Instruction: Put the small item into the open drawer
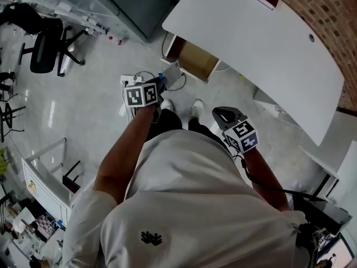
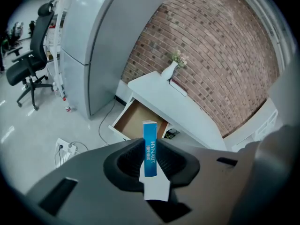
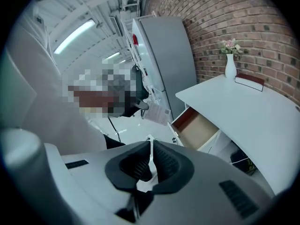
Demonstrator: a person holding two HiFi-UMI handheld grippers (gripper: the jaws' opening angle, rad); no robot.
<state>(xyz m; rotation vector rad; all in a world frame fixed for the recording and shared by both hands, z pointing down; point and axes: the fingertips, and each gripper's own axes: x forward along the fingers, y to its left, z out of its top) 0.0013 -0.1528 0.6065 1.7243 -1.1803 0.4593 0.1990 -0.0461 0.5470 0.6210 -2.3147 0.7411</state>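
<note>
In the head view, a person is holding two grippers, the left gripper [image 1: 159,85] and the right gripper [image 1: 227,116], in front of one white desk [image 1: 268,54] with one open drawer [image 1: 195,60] under it. In the left gripper view, the jaws are pinching one blue box [image 2: 149,135] upright, outside the drawer, while one vase [image 2: 171,70] is standing on the desk and one black office chair [image 2: 30,74] is sitting far left. In the right gripper view, the jaws are pressing together on nothing, and one book [image 3: 249,81] is lying beside the vase.
</note>
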